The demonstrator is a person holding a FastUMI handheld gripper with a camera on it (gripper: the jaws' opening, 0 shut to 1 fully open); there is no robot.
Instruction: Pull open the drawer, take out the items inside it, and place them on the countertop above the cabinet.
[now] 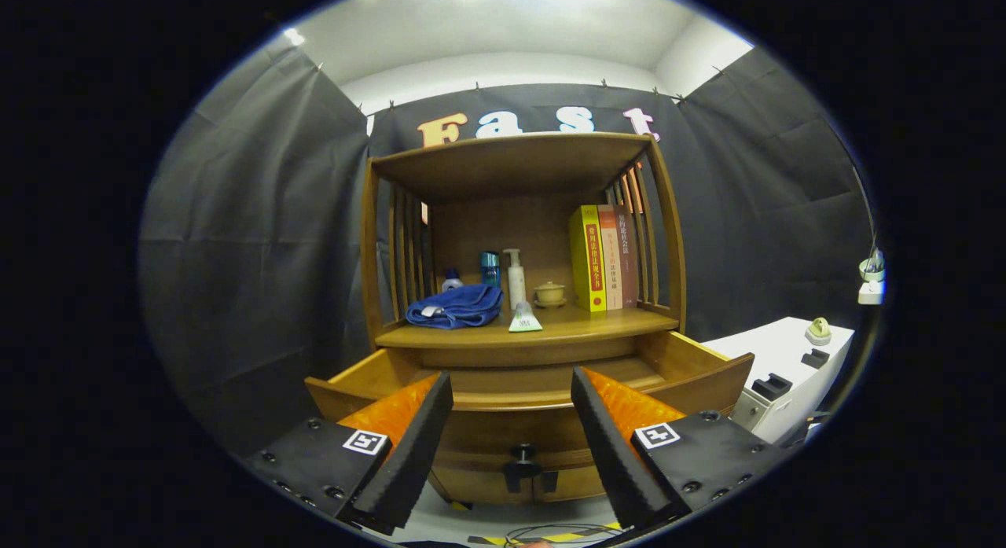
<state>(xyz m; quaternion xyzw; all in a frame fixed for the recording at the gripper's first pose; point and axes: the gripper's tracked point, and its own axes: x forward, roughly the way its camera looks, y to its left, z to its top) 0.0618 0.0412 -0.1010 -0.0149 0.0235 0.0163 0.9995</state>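
Note:
A wooden cabinet stands ahead with its drawer (692,379) pulled out toward me; the drawer's inside is hidden by its front panel, which carries a dark knob (522,455). On the countertop (581,321) above the drawer lie a folded blue towel (457,306) and a squeeze tube (524,318) standing on its cap at the front edge. My gripper (511,410) is open, empty, its fingers level with the drawer's front panel and standing back from it.
Behind the towel stand a small bottle (451,281), a blue can (490,268), a pump bottle (515,277) and a small lidded pot (549,293). Upright books (602,257) fill the countertop's right end. A white box (786,367) sits right of the cabinet. Cables lie on the floor.

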